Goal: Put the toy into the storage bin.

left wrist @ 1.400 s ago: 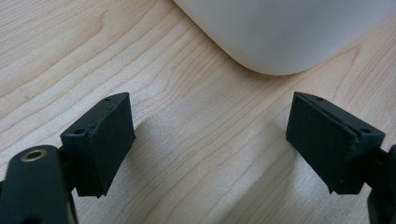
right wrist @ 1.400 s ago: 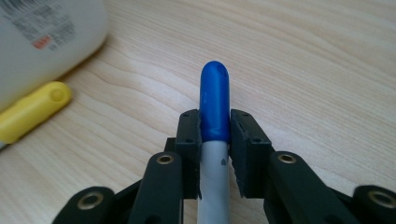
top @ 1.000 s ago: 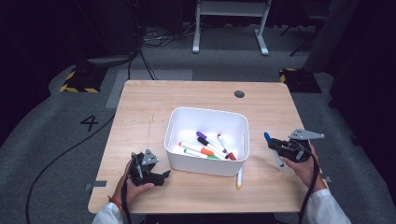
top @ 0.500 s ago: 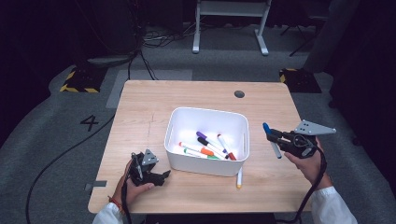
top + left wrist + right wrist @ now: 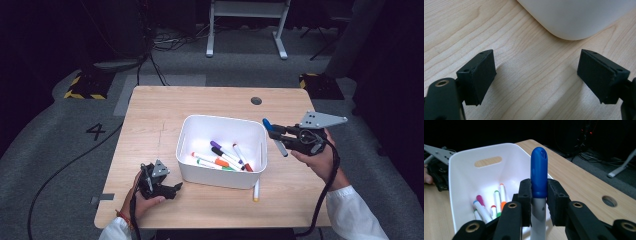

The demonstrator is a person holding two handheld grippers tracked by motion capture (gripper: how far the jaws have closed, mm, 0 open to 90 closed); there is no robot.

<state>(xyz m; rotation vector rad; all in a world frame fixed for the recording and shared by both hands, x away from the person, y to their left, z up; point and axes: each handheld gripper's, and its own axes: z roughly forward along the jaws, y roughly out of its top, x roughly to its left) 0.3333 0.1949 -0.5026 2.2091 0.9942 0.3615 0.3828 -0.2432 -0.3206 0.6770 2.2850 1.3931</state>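
My right gripper [image 5: 278, 133] is shut on a blue-capped marker [image 5: 274, 136] and holds it in the air just right of the white bin [image 5: 221, 176]. In the right gripper view the pads [image 5: 555, 198] clamp the blue cap of that marker [image 5: 538, 173], with the bin [image 5: 456, 192] and its markers [image 5: 484, 208] beyond. Several coloured markers [image 5: 223, 156] lie inside the bin. Another marker with an orange tip [image 5: 256, 191] lies on the table by the bin's front right corner. My left gripper [image 5: 172, 189] rests open on the table left of the bin, its jaws wide apart over bare wood [image 5: 534, 75].
The wooden table [image 5: 150, 120] has a small dark hole [image 5: 256, 100] near its far edge. The bin's rounded corner [image 5: 571, 17] sits close ahead of the left gripper. Cables trail from both grippers toward the table's near edge.
My right gripper has risen from the table surface with the blue-capped marker and moved left toward the bin. The left gripper has stayed still.
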